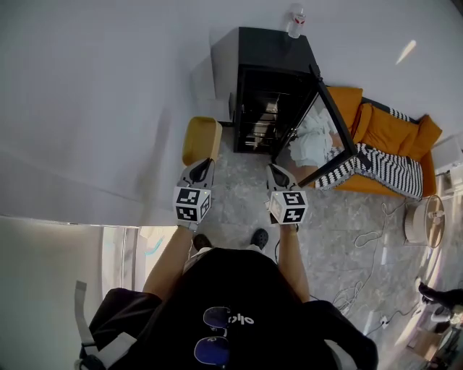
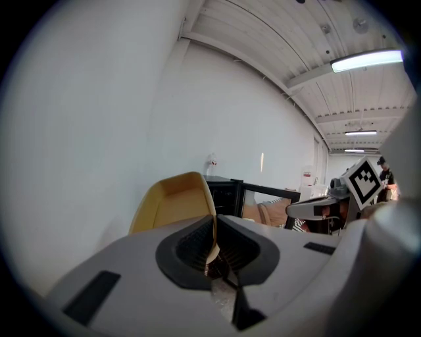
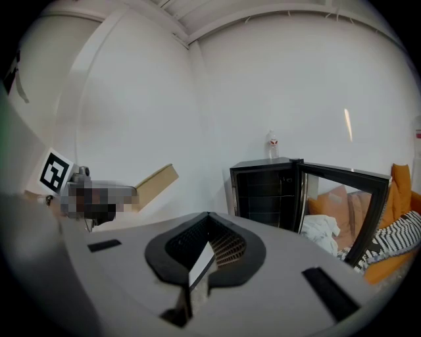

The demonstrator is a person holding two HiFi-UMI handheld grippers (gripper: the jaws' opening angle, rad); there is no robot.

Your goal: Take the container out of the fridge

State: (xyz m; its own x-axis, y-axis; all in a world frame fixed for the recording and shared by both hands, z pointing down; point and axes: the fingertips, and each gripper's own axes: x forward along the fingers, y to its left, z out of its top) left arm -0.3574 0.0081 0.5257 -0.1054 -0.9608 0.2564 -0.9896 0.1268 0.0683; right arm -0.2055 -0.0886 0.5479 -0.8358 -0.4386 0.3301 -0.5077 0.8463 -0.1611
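The small black fridge [image 1: 264, 69] [image 3: 263, 194] stands against the white wall with its glass door [image 1: 329, 115] [image 3: 342, 197] swung open to the right. A yellow open container [image 1: 201, 141] [image 2: 172, 201] [image 3: 154, 184] is outside the fridge, to its left, held up in the air. My left gripper [image 1: 205, 165] [image 2: 214, 240] is shut on the container's near wall. To its right my right gripper [image 1: 275, 172] [image 3: 207, 253] is shut with nothing in it, pointing at the fridge from a step back. The fridge's dark shelves show nothing I can make out.
A clear bottle [image 1: 296, 20] [image 3: 272, 145] stands on the fridge top. An orange sofa [image 1: 391, 126] with a striped blanket [image 1: 383, 168] and white cloth [image 1: 315, 137] lies behind the open door. Cables [image 1: 362, 238] and a round device [image 1: 423, 217] sit on the floor at right.
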